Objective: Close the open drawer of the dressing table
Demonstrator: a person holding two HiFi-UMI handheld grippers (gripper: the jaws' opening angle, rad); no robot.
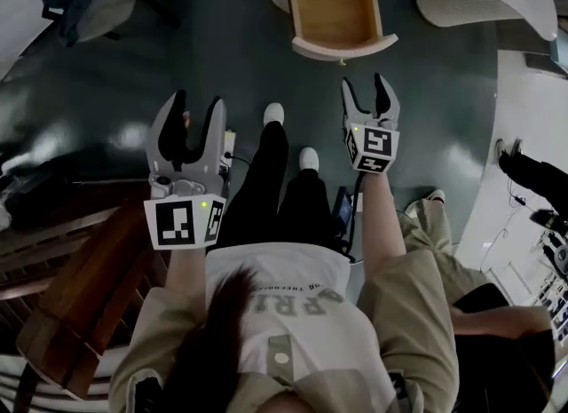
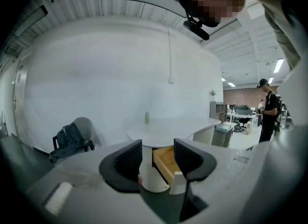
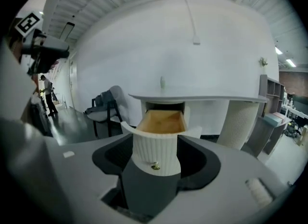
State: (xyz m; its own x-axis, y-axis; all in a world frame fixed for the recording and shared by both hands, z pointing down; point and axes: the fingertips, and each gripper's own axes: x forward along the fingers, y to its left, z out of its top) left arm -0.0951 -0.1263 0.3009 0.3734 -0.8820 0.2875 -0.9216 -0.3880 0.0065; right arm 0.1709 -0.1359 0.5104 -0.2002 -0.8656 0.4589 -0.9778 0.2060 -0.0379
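While both tools hang in front of the person with nothing in them, the left tool (image 1: 197, 102) sits nearer the body and off to the side, its jaws wide apart and empty, aimed past the drawer's corner. The right tool (image 1: 364, 84) reaches further forward, its jaws equally spread and bare, framing the drawer (image 1: 336, 13) squarely but not touching it; dark floor shows between its tips and the front panel. That panel is white, ribbed and curved, wider than the pale wooden box behind it, with a small brass knob (image 3: 155, 166) low at its centre. The box appears empty, so I judge it light and stiff, likely to slide on its runners under a modest push. The knob looks too small and smooth to be worth pinching; the safer contact is the ribbed face just above it, on the centre line, since pressure near one wing could skew the box in its opening. The drawer stands pulled well out from under the white surface (image 3: 207, 98), beside a ribbed pedestal (image 3: 239, 122). A small bottle (image 3: 162, 82) stands on top, and a chair (image 2: 72, 140) with a dark bag sits further off by the wall.
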